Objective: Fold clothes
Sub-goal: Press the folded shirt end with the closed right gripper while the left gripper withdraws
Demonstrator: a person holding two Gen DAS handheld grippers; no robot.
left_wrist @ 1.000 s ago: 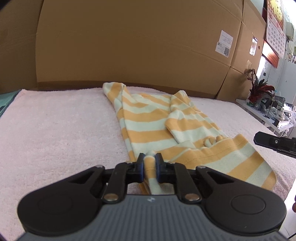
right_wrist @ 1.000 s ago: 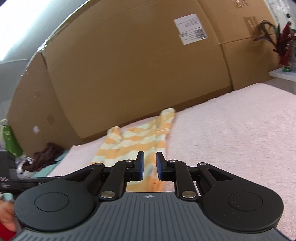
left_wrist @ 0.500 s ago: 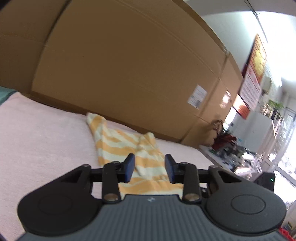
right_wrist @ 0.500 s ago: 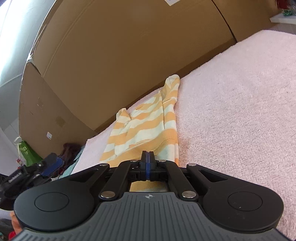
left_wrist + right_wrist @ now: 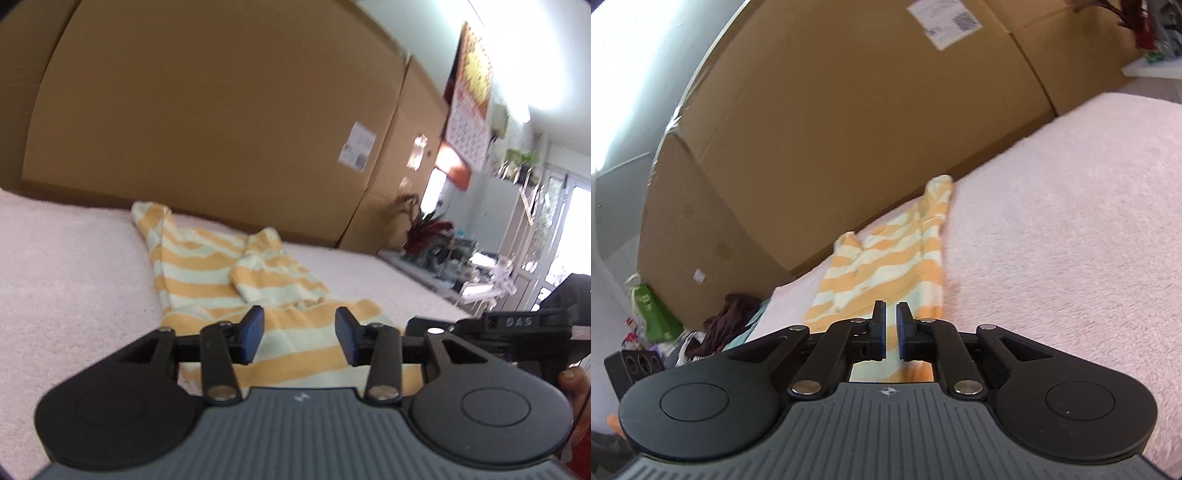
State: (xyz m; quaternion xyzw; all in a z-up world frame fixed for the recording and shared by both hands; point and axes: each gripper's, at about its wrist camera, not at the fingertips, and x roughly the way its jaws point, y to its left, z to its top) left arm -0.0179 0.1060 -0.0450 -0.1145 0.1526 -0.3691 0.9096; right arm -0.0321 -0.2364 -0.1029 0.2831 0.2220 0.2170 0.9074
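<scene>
Your orange-and-cream striped knit garment point(image 5: 236, 280) lies partly folded along the pink fluffy towel-covered surface point(image 5: 66, 266), its far end reaching toward the big brown cardboard boxes point(image 5: 221, 122) behind. Your left gripper point(image 5: 299, 338) hangs above the near hem with its blue-padded fingers spread wide and nothing between them. Your right gripper point(image 5: 891, 334) sits over the same hem from the other side, its fingers drawn close with a narrow gap, pinching nothing. A dark crumpled cloth heap point(image 5: 720, 328) lies beyond the surface's edge.
</scene>
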